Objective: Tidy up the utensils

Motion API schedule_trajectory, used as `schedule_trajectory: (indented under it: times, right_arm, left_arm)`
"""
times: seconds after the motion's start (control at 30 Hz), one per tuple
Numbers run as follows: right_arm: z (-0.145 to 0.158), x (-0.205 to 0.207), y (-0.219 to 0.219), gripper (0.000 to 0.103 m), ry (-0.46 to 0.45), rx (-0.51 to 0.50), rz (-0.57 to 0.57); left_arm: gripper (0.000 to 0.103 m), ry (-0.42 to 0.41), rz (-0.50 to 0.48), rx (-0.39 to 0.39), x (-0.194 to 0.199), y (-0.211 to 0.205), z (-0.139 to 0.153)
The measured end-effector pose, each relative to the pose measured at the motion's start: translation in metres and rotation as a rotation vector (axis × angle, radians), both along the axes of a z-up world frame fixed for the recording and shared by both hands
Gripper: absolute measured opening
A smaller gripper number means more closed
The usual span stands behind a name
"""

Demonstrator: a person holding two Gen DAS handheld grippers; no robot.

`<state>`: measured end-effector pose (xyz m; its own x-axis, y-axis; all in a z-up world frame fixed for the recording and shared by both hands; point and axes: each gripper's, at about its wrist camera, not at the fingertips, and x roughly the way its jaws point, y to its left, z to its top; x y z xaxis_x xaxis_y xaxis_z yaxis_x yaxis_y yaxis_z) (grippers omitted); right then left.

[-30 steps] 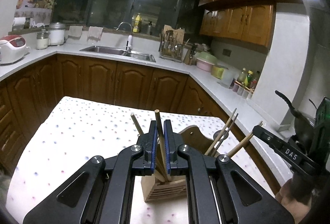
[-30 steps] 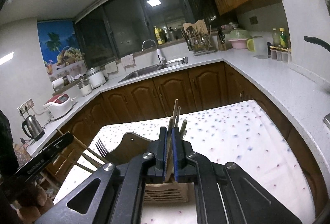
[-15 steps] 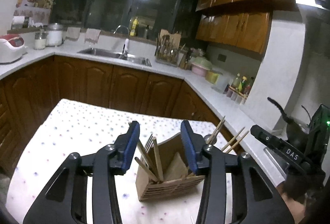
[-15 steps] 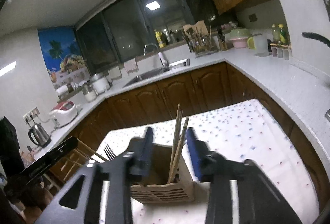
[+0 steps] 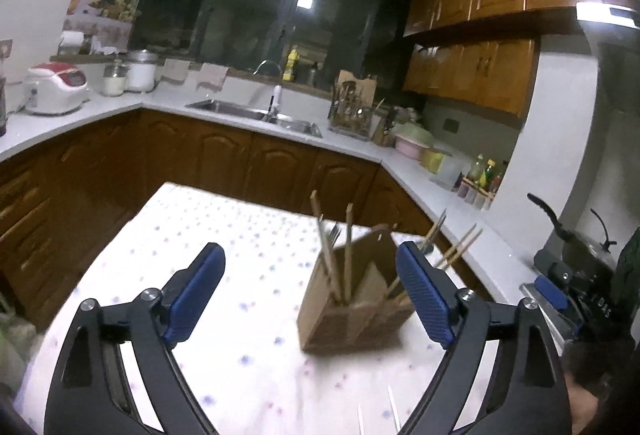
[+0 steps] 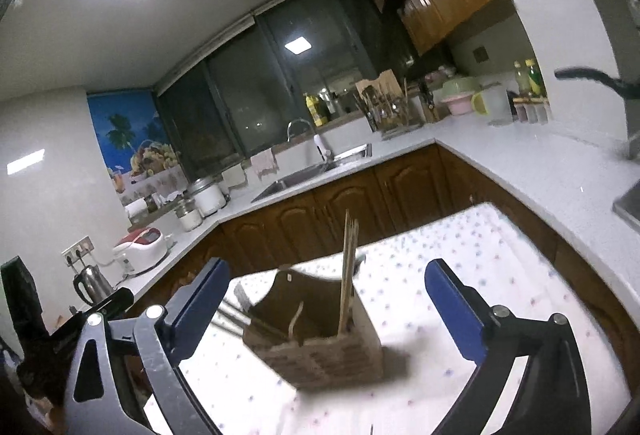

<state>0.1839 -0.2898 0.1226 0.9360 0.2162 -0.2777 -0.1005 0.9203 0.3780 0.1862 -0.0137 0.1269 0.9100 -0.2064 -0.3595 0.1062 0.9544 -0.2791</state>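
A wooden utensil holder (image 5: pixel 352 307) (image 6: pixel 320 351) stands on the dotted tablecloth (image 5: pixel 208 235). Chopsticks (image 5: pixel 347 247) lean upright in its near compartment, and more chopsticks (image 5: pixel 456 251) angle out of its right side. My left gripper (image 5: pixel 308 249) is a little short of the holder, jaws opening wide with nothing pressed between the pads. My right gripper (image 6: pixel 327 267) faces the holder from another side, jaws also opening, clear of a pair of chopsticks (image 6: pixel 348 267) standing in the holder. A fork (image 6: pixel 240 299) sticks out at the holder's left. Each gripper shows at the edge of the other's view.
Two thin pale sticks (image 5: pixel 392 411) lie on the cloth near the front edge. Behind the table runs a white L-shaped counter with a sink (image 5: pixel 256 113), a rice cooker (image 5: pixel 56 87), a kettle (image 6: pixel 92 283) and a cutlery rack (image 5: pixel 352 107). A dark pan handle (image 5: pixel 548 215) juts in at right.
Both grippers were shut on chopsticks over the holder. They have let go, spread wide and drawn back, leaving the chopsticks standing in the holder.
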Motion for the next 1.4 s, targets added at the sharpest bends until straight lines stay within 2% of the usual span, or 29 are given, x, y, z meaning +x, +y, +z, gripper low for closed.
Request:
schedule_trajectory:
  times: [0.47,0.63,0.77,0.8,0.83,0.97,1.1,1.4]
  right_arm:
    - [-0.051,-0.071,0.009,0.100,0.067,0.061,0.005]
    - [-0.053,-0.086,0.017,0.100,0.075,0.053,0.041]
    - [-0.039,-0.101,0.025,0.100,0.028,0.027,0.054]
    - [-0.034,-0.107,0.027,0.100,0.008,0.011,0.051]
    - [-0.031,-0.115,0.031,0.100,-0.017,-0.010,0.050]
    - [-0.032,-0.140,0.045,0.103,-0.100,-0.099,0.034]
    - [-0.052,-0.164,0.060,0.103,-0.151,-0.200,0.016]
    - [-0.090,-0.180,0.070,0.103,-0.111,-0.317,0.022]
  left_arm:
    - [0.090,0.125,0.035,-0.051,-0.056,0.020,-0.055]
    - [0.090,0.109,0.046,-0.045,-0.074,0.026,-0.051]
    - [0.090,0.063,0.046,-0.025,-0.093,0.028,-0.044]
    - [0.094,0.040,0.047,-0.007,-0.100,0.027,-0.043]
    - [0.102,0.023,0.051,0.006,-0.105,0.026,-0.043]
    - [0.103,-0.054,0.083,0.066,-0.129,0.023,-0.050]
    - [0.103,-0.081,0.102,0.146,-0.145,0.017,-0.064]
    - [0.103,-0.064,0.101,0.210,-0.158,0.009,-0.090]
